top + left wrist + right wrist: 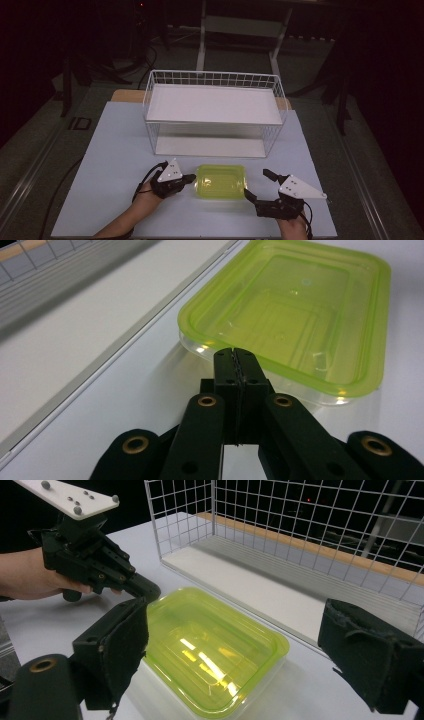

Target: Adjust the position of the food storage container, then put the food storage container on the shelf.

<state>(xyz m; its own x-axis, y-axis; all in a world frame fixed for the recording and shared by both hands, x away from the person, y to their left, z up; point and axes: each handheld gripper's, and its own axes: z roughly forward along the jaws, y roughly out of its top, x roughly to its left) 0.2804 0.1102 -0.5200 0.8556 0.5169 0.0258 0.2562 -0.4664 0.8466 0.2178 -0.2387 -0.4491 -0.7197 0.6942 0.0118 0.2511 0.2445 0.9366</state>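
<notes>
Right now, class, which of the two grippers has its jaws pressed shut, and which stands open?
The left gripper is shut, its jaws together at the green lidded container's short edge. The right gripper gapes wide open.

**A staged recording room, not a home**

A lab-like test space is suggested: a pale board (115, 165) is laid over a wooden table (125, 95), a white metal frame (240, 25) is seen behind it, cables (145, 60) are strewn on a grey floor (30, 150), and the surroundings are kept dark.
</notes>
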